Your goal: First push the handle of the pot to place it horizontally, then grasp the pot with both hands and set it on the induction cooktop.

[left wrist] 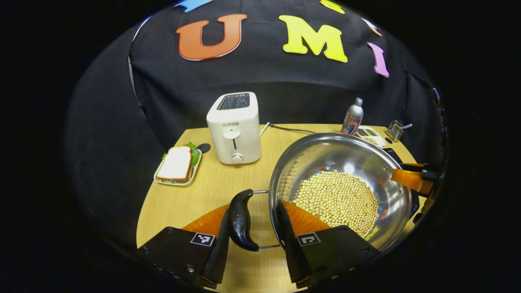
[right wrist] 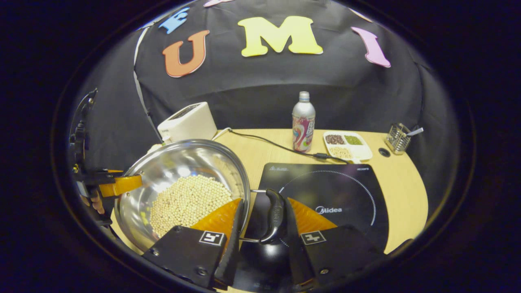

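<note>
A steel pot (left wrist: 325,156) holding soybeans (left wrist: 338,199) is gripped from both sides. My left gripper (left wrist: 253,207) is shut on its black handle (left wrist: 241,221): one finger lies against the handle and the other sits inside the pot wall. My right gripper (right wrist: 263,201) is shut the same way on the opposite handle (right wrist: 273,215), which hangs over the left edge of the black induction cooktop (right wrist: 338,189). The pot (right wrist: 179,162) sits left of the cooktop. Whether it rests on the table I cannot tell. Each gripper's orange finger also shows at the far rim in the other gripper's view.
A white toaster (left wrist: 235,128) and a sandwich plate (left wrist: 178,166) stand at the back left of the wooden table (left wrist: 183,203). Behind the cooktop are a bottle (right wrist: 303,127), a tray of grains (right wrist: 346,145), a wire utensil holder (right wrist: 398,138) and a power cord (right wrist: 268,143).
</note>
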A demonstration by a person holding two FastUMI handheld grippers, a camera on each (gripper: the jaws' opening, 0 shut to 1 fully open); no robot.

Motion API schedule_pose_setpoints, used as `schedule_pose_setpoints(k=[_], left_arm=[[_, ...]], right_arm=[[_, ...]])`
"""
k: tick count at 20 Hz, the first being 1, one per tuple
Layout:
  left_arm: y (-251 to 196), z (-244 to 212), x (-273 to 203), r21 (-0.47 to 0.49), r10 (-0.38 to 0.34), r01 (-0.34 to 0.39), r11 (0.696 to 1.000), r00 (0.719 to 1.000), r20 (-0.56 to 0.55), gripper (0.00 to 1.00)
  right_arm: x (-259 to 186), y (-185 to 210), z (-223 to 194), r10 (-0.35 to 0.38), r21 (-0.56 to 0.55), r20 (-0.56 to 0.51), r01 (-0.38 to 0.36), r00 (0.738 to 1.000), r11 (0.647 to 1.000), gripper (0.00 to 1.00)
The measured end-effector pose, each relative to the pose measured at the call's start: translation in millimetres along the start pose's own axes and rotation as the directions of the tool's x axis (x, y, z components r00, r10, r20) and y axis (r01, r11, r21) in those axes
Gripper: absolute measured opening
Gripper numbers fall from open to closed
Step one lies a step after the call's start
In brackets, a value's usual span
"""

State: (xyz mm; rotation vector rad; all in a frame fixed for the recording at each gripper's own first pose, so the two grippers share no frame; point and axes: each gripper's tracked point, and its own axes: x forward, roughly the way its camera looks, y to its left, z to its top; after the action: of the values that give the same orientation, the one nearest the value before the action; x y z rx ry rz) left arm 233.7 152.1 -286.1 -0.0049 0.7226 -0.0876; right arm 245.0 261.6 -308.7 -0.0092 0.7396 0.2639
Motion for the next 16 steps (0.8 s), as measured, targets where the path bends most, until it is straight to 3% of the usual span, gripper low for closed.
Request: schedule_pose_setpoints(k=[7,16], left_arm=[[-45,42,-36,0.009,-0.013,0.012,1.000,0.997,0.073,0.58],[-134,80,-28,0.035,-0.070,0.067,0.997,0.993,0.100,0.58]], right_arm=[[-54,-41,44,0.009,-0.009,0.058,-0.009,0.998,1.000,0.55],[-88,-131,71,-0.050,0.042,0.095,0.046,0.994,0.998,0.54]])
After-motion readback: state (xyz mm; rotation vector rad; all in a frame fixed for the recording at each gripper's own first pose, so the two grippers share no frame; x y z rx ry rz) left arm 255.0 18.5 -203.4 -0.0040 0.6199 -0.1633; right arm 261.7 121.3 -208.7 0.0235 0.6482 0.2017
